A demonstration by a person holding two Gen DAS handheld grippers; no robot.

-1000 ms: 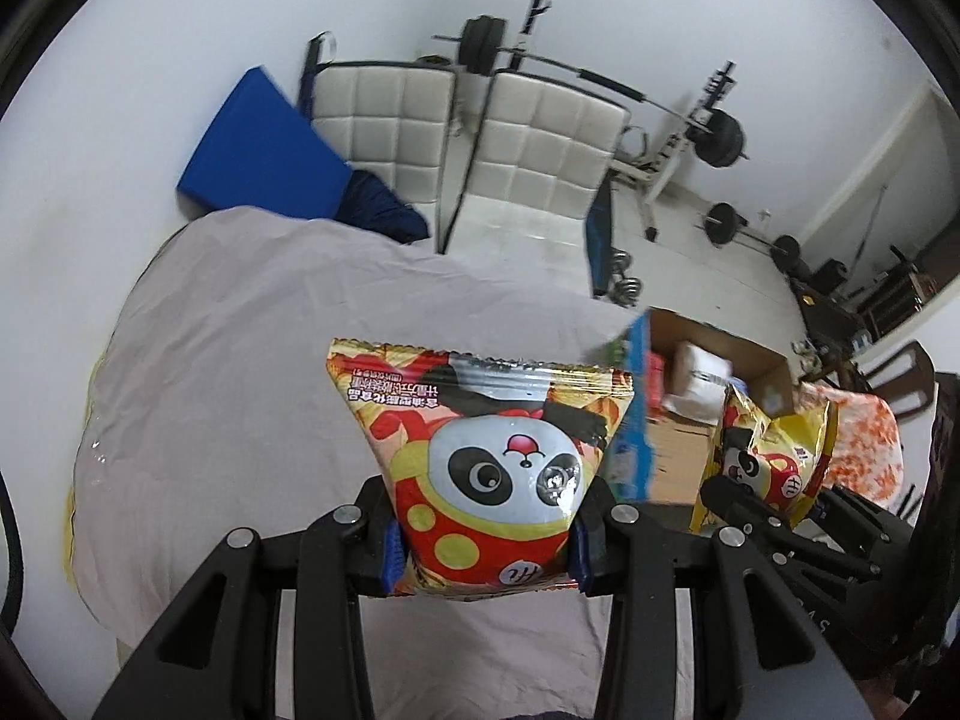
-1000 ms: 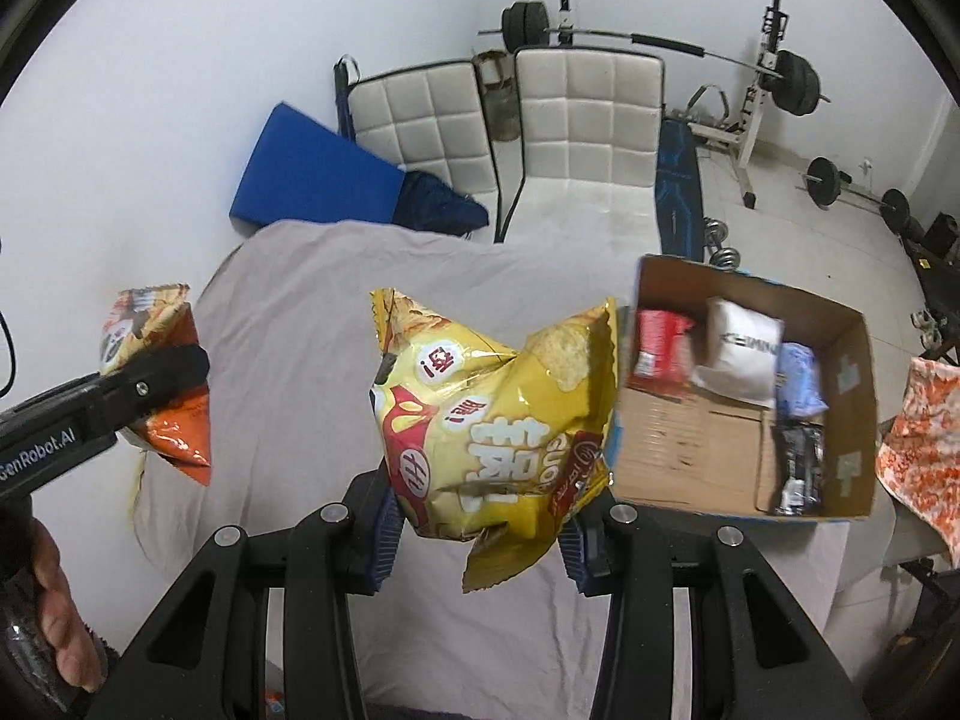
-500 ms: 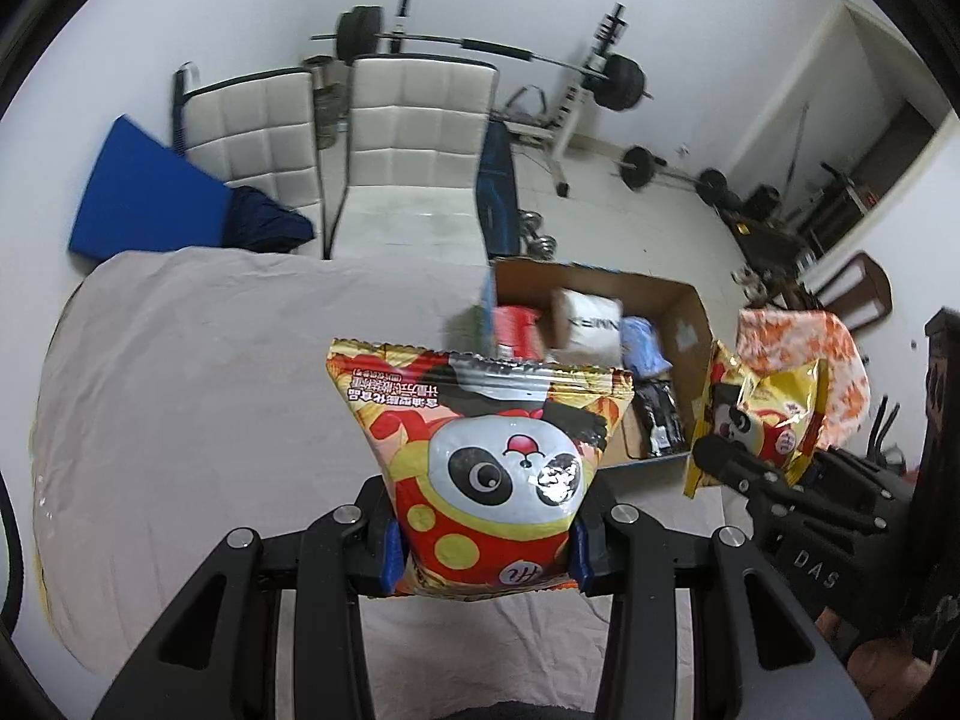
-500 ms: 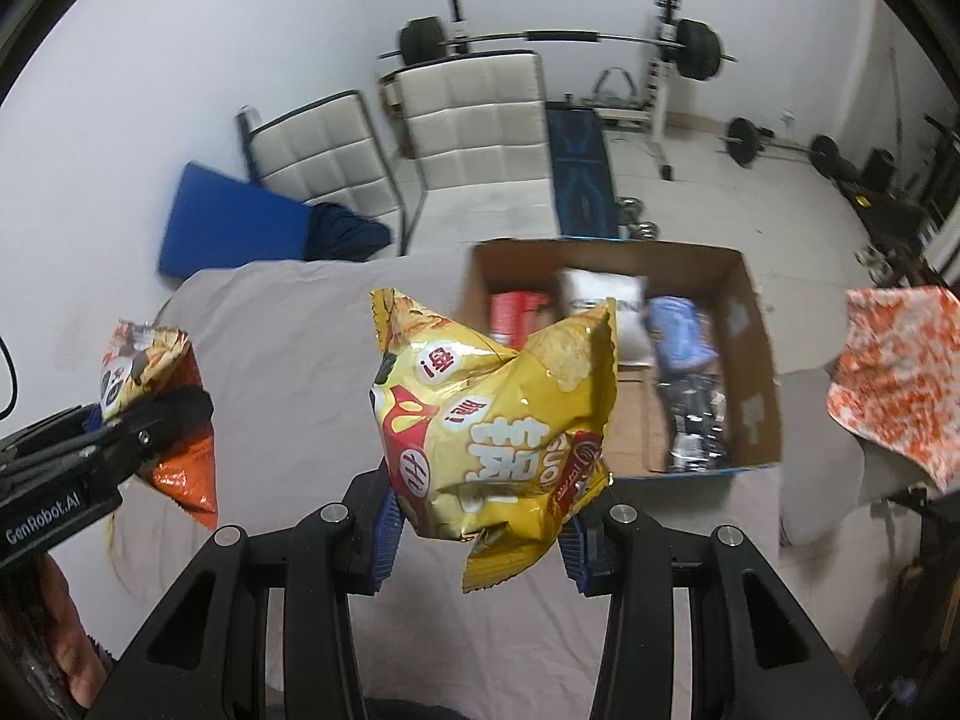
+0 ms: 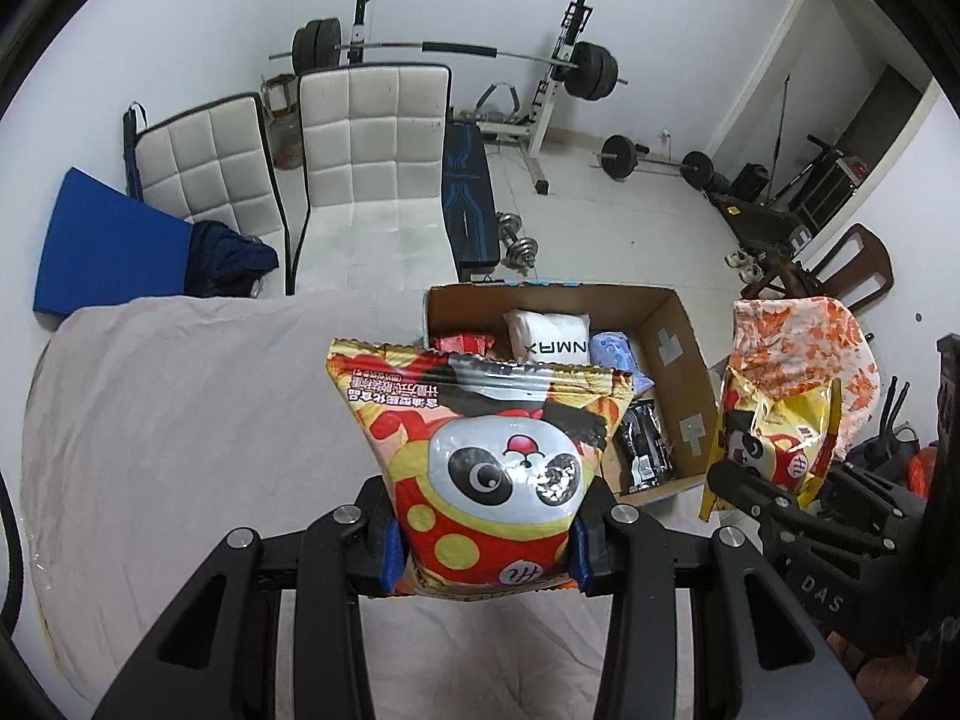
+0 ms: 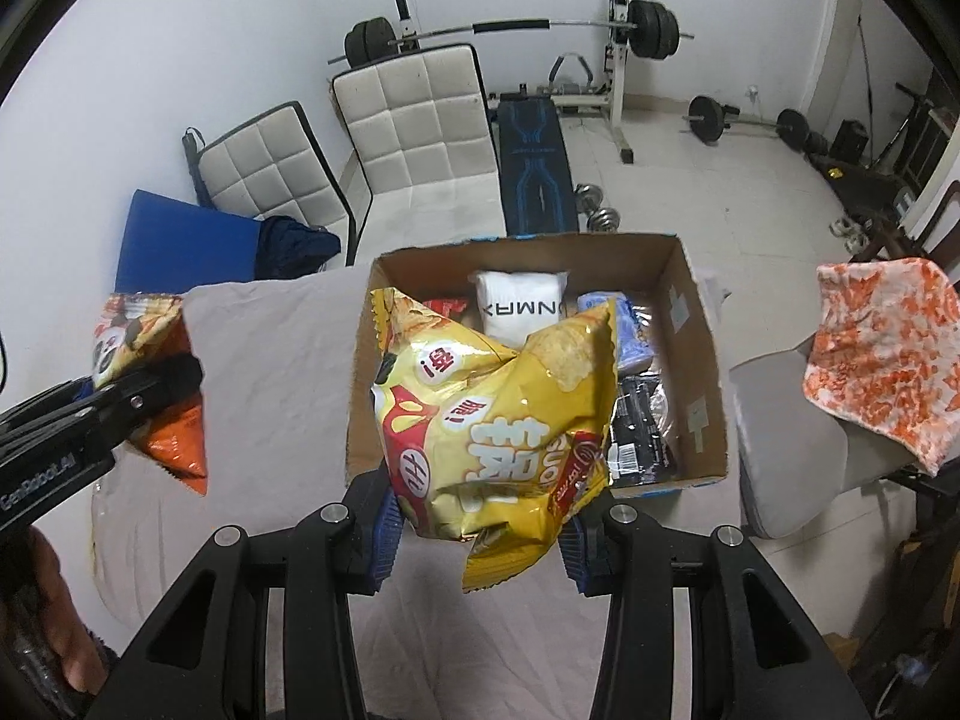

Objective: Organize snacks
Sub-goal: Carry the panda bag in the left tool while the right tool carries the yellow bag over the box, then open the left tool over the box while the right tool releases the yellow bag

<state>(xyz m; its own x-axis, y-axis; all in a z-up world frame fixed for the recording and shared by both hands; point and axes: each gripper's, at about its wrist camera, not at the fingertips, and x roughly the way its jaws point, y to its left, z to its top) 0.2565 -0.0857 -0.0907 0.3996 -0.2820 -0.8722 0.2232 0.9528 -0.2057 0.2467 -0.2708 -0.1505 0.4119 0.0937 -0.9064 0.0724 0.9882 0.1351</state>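
Note:
My left gripper is shut on a red and yellow panda snack bag, held upright above the grey cloth. My right gripper is shut on a yellow chip bag, which hangs over the near edge of the open cardboard box. The box lies on the cloth and holds a white pack, a red pack, a blue pack and a black pack. The left gripper with its panda bag shows at the left of the right wrist view; the chip bag shows at the right of the left wrist view.
The grey cloth covers the table. Two white padded chairs and a blue mat stand behind it. A weight bench and barbells fill the back. A chair with an orange patterned cloth stands at the right.
Both grippers have swung right toward the box, each keeping its bag. The box now sits nearer the middle of both views, with the chip bag over its near edge.

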